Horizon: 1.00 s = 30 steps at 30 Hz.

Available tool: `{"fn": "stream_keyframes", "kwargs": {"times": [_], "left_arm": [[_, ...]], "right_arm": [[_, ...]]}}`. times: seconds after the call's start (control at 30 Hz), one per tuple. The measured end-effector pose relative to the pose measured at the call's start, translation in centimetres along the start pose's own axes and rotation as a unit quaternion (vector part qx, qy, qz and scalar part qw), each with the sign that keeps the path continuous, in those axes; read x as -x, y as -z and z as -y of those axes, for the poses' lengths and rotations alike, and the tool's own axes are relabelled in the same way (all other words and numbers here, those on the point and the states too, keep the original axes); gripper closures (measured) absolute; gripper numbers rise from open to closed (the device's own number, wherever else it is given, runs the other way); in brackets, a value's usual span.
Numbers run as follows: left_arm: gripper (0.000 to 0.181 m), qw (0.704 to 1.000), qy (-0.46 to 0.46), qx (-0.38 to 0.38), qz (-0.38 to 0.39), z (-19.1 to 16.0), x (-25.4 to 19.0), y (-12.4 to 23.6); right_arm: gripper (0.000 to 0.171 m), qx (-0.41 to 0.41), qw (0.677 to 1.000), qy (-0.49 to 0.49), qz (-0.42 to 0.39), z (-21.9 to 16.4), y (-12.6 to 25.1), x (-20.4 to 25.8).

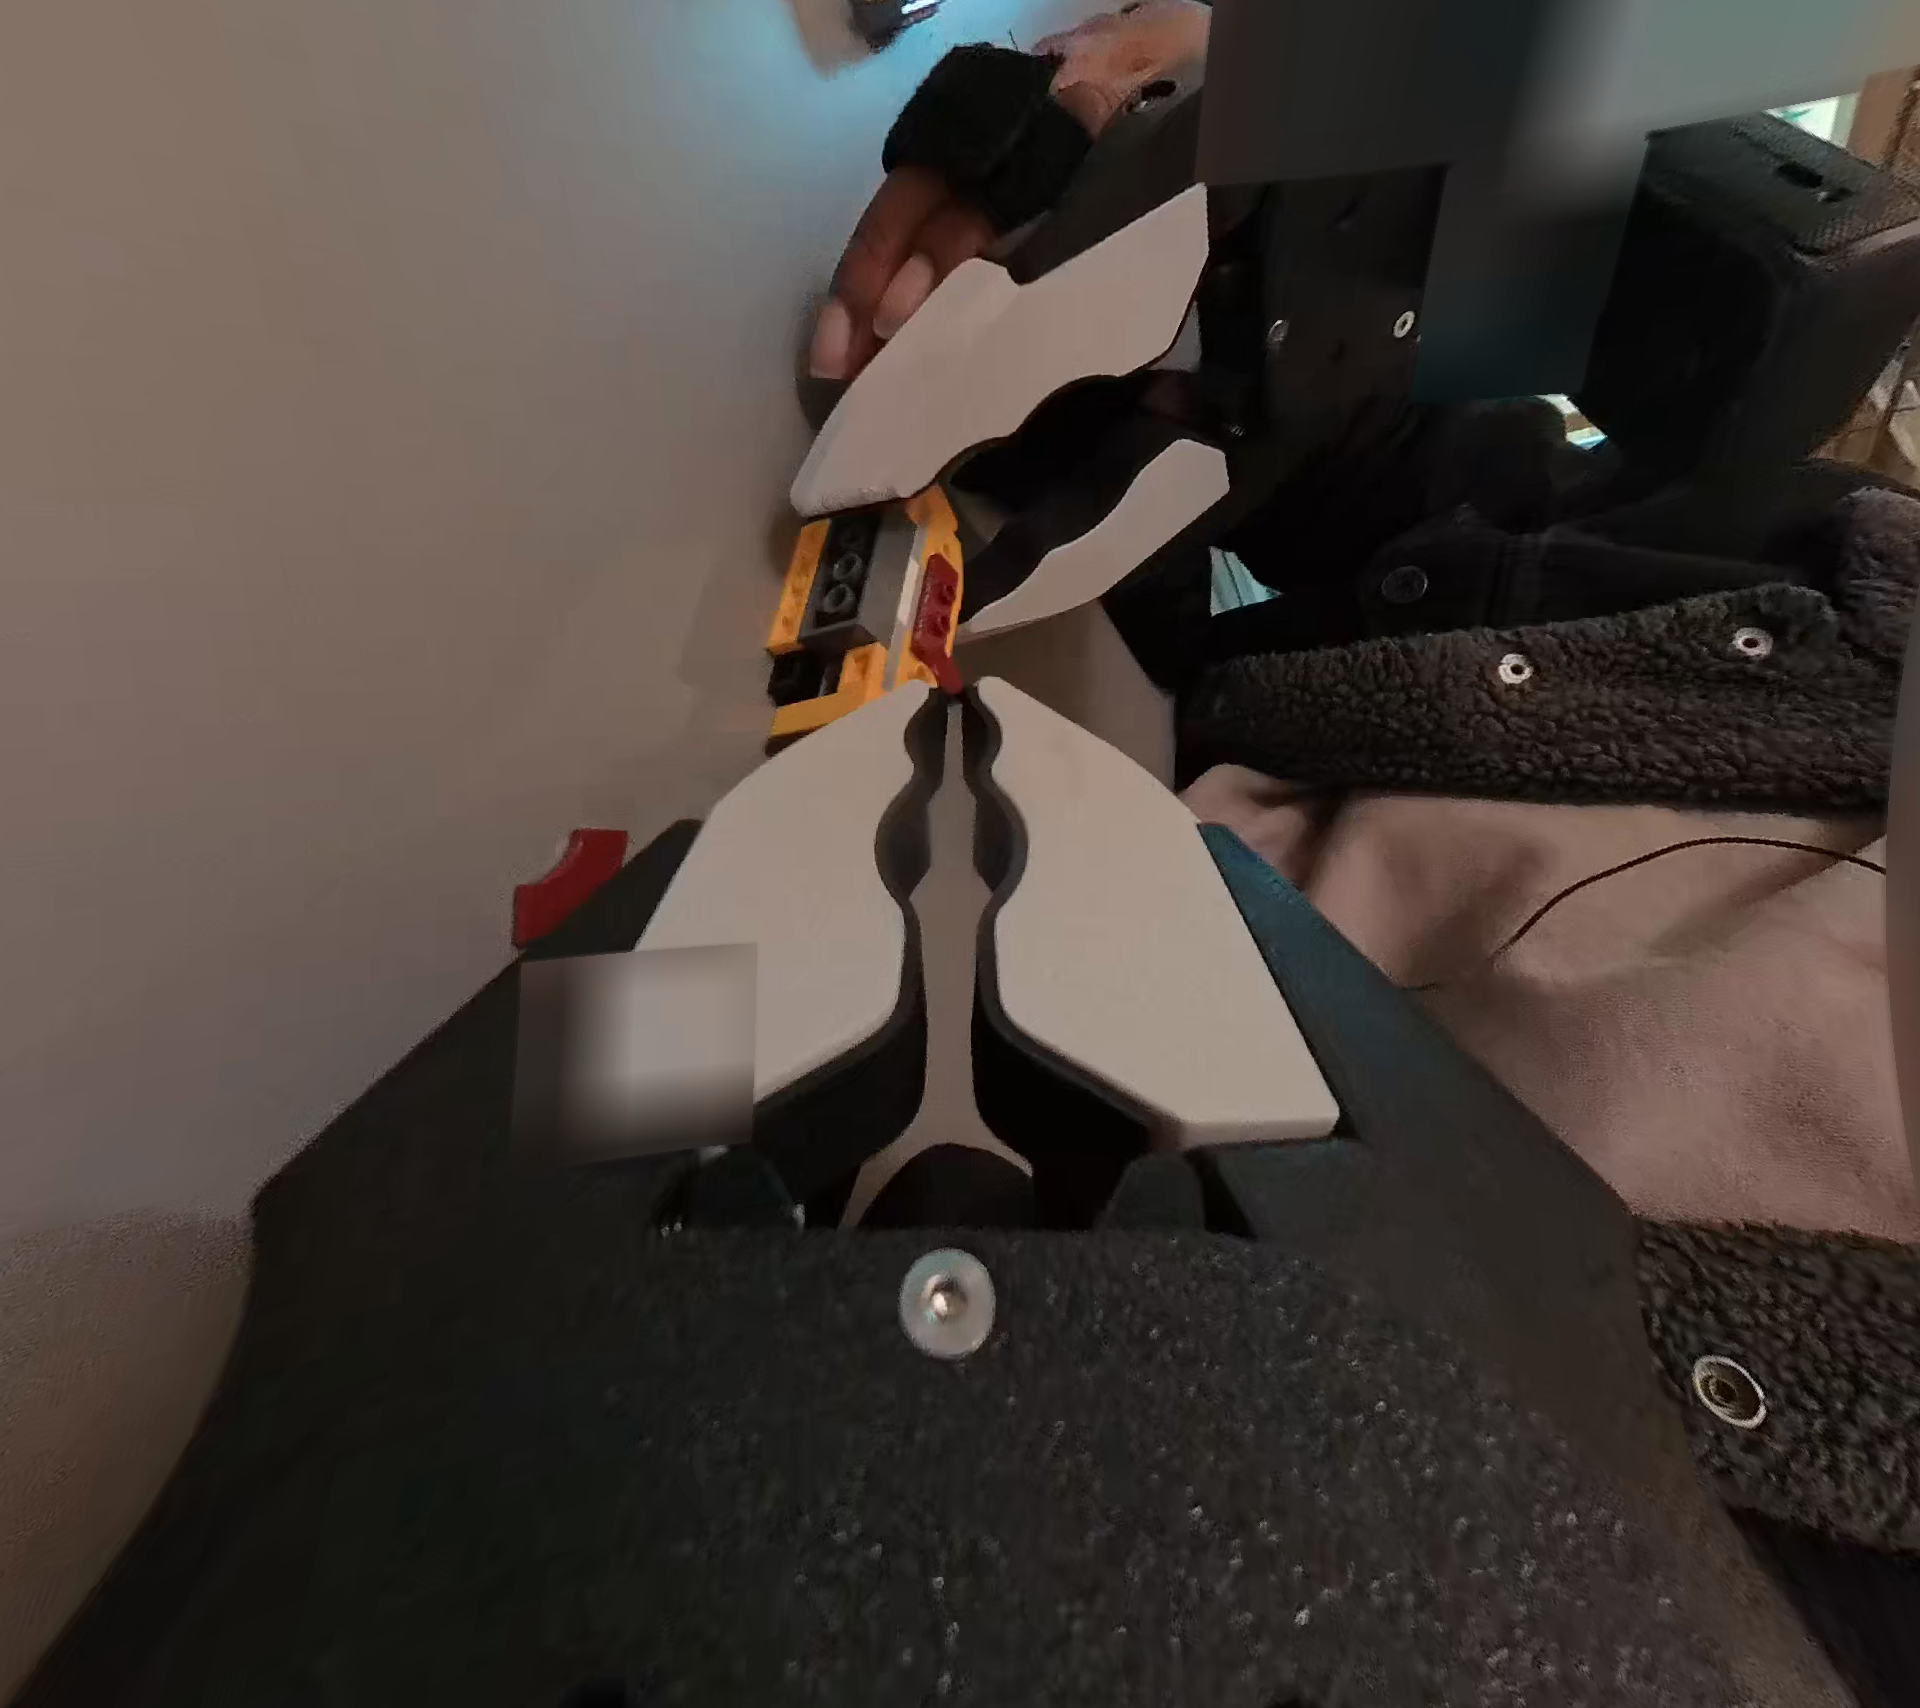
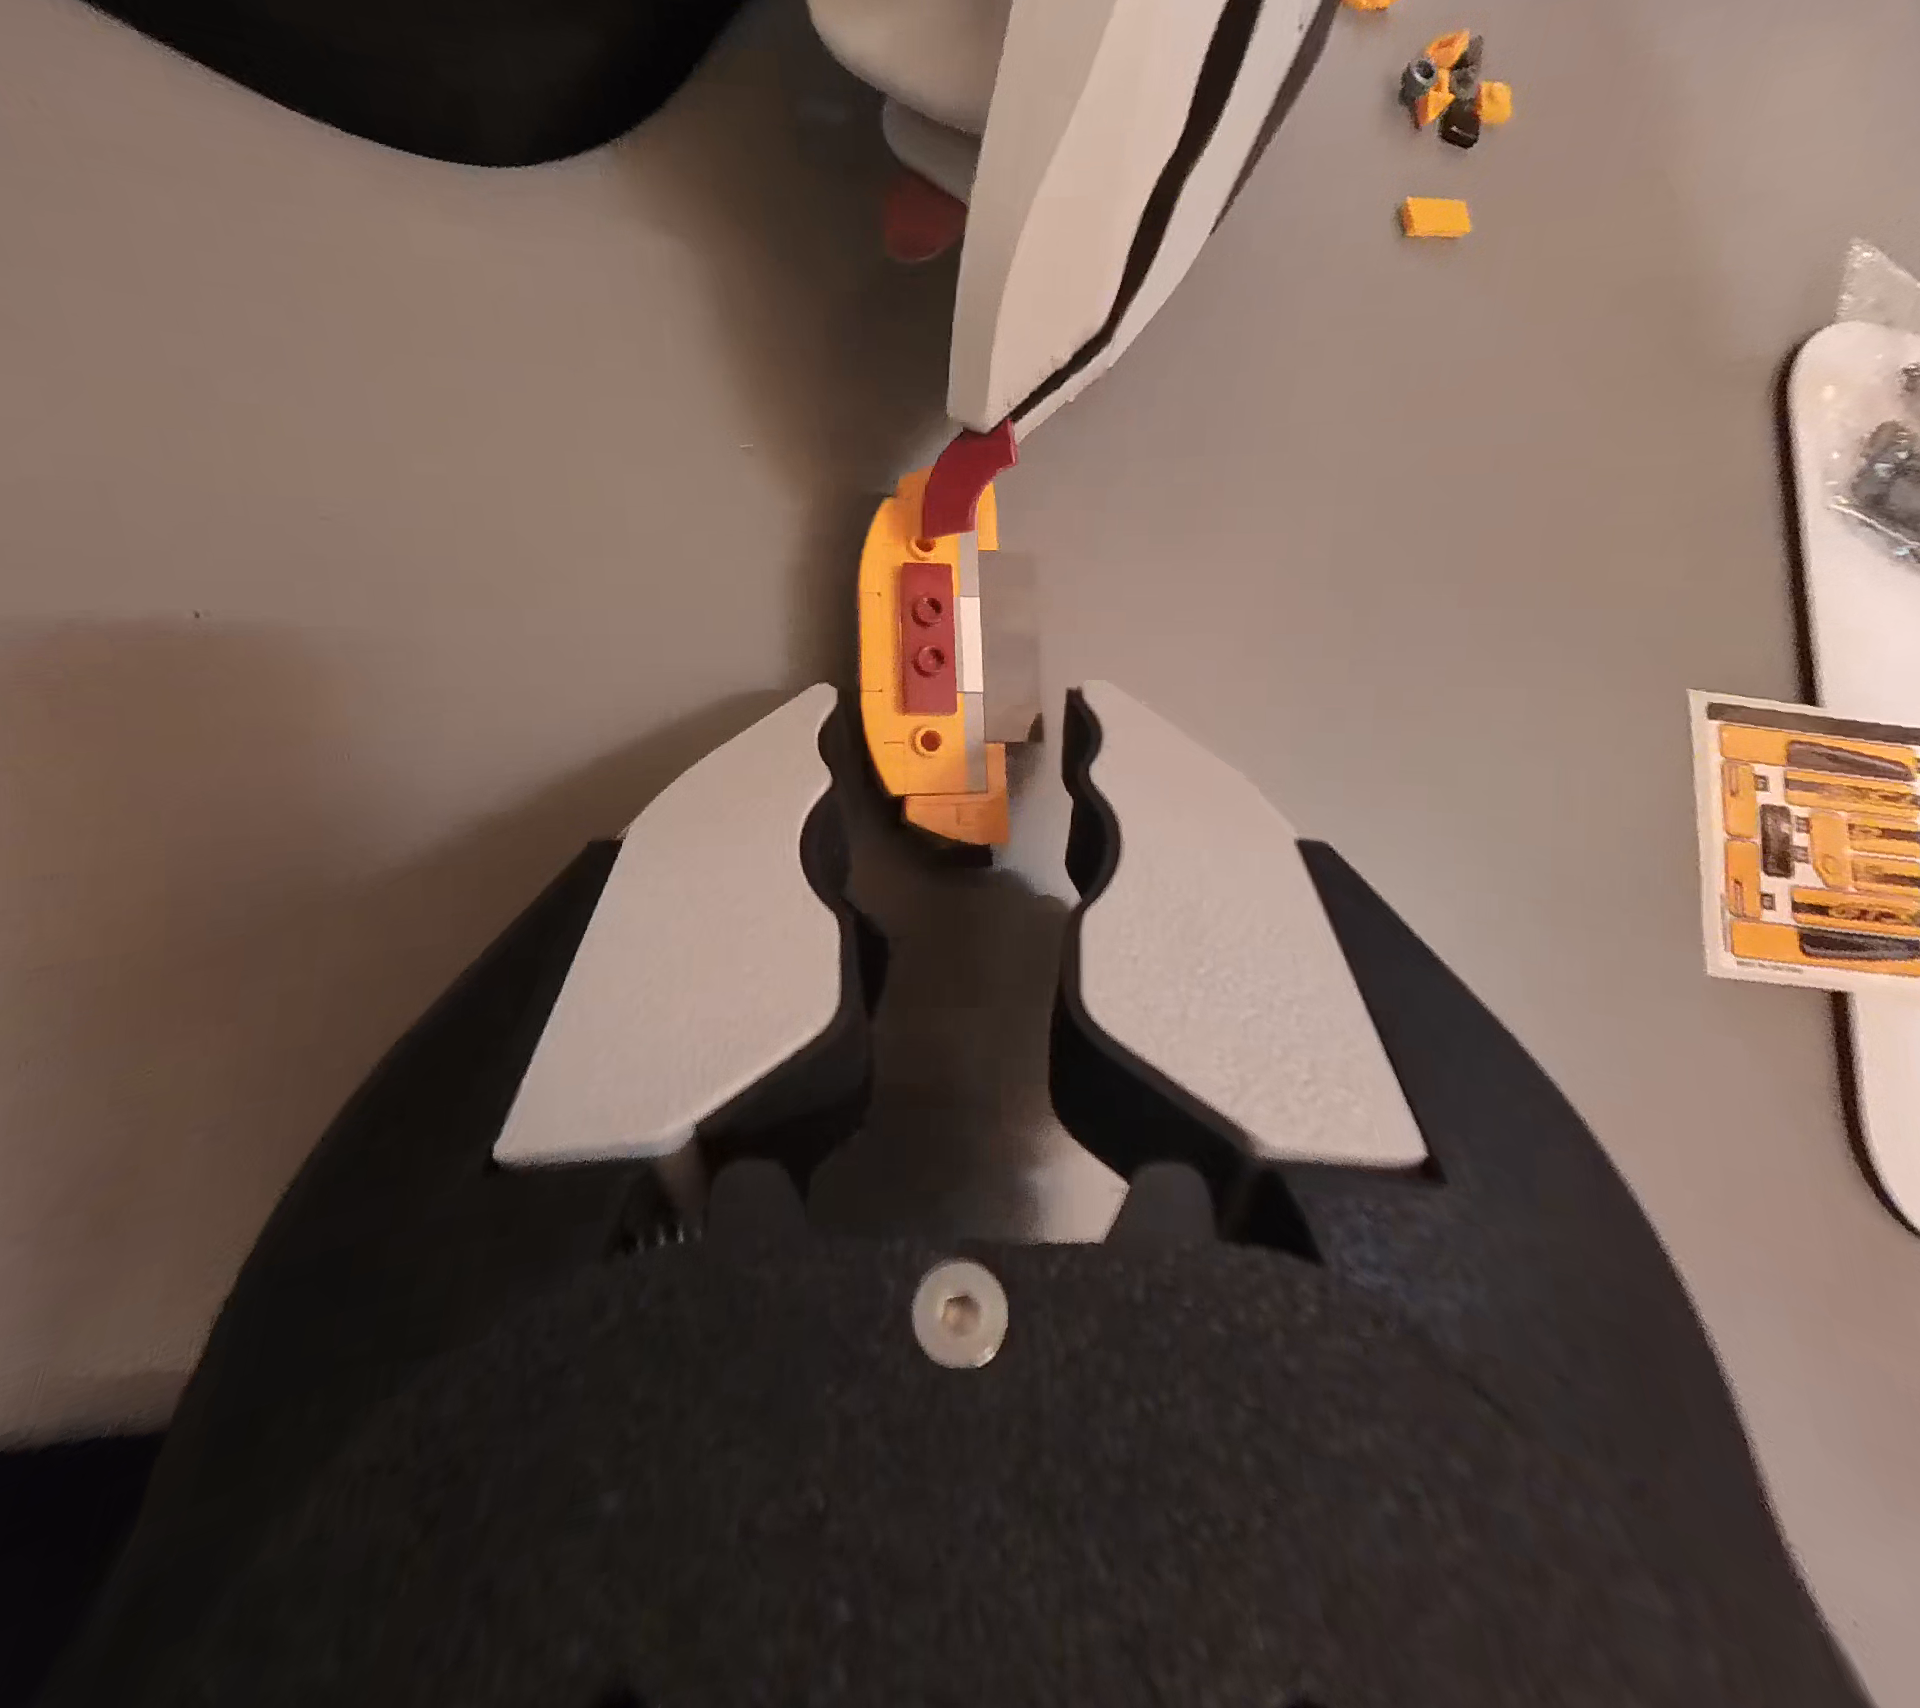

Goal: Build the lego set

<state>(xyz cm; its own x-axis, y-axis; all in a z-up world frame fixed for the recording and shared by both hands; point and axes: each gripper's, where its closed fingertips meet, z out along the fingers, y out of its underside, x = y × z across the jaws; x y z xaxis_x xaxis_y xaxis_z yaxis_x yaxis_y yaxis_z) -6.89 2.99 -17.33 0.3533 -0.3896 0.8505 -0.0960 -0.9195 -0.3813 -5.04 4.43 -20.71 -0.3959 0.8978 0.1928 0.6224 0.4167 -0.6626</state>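
Dark-red curved piece [image 2: 971, 482], pinched by left gripper [image 2: 1003, 411], touches orange model [image 2: 930, 650].

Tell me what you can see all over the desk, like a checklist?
Surface: grey table, mostly bare.
Job's things: orange lego model on the table; dark red curved piece at its far end.
Clutter: loose orange and dark pieces, sticker sheet, white tray holding a bag of parts.
Grippers: left gripper shut on the dark red curved piece; right gripper open around the model's near end.
Cables: thin dark wire across clothing.
Surroundings: dark fleece jacket.
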Motion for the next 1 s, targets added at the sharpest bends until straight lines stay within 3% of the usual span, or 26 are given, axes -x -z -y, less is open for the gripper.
{"fn": "stream_keyframes", "kwargs": {"times": [0.03, 0.33, 1.0], "left_arm": [[0.179, 1.000, 0.002, 0.005, 0.001, 0.03, 0.05, 0.00], [0.179, 0.999, 0.006, 0.039, 0.021, -0.31, 0.54, -0.30], [0.172, 0.996, -0.019, 0.037, 0.076, 0.01, 0.85, -0.05]], "right_arm": [[0.135, -0.001, 1.000, 0.002, 0.004, 0.03, -0.07, -0.01], [0.138, -0.012, 1.000, 0.003, 0.013, 0.17, -0.19, -0.03], [0.138, -0.015, 1.000, 0.001, 0.012, 0.15, -0.14, -0.04]]}}
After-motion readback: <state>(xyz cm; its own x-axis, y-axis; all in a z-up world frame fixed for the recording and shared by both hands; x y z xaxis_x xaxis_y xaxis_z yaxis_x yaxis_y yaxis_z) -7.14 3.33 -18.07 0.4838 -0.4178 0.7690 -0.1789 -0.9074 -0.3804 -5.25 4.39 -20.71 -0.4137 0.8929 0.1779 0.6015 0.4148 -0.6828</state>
